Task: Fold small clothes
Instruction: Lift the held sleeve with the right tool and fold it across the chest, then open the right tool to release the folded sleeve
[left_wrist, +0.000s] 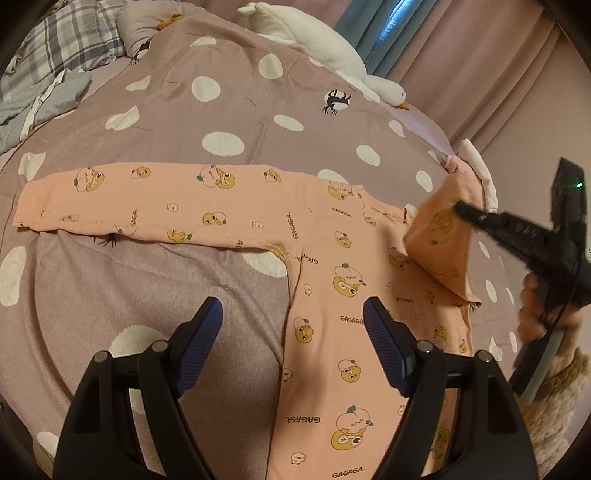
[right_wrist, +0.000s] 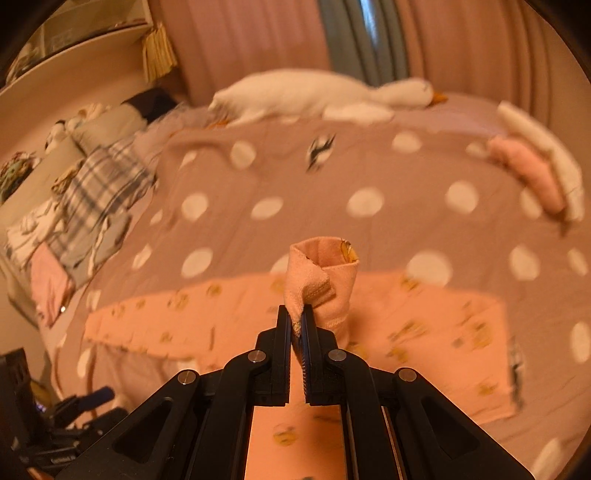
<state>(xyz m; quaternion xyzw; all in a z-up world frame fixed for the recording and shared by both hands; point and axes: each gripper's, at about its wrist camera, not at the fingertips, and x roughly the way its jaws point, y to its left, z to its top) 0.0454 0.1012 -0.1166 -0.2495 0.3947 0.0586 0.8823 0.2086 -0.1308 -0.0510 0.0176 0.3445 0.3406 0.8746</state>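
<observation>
The left claw (left_wrist: 293, 345) hangs released over the body of the peach cotton baby top printed with yellow cartoon faces (left_wrist: 347, 295), spread flat on the mauve white-dotted bedspread (left_wrist: 207, 122). The right claw (right_wrist: 300, 317) is clenched on the right sleeve's cuff (right_wrist: 317, 280); that shallow pinch could slip, or the pull could drag the unpinned body askew. Beyond, the white plush goose (left_wrist: 314, 40) lies well clear.
</observation>
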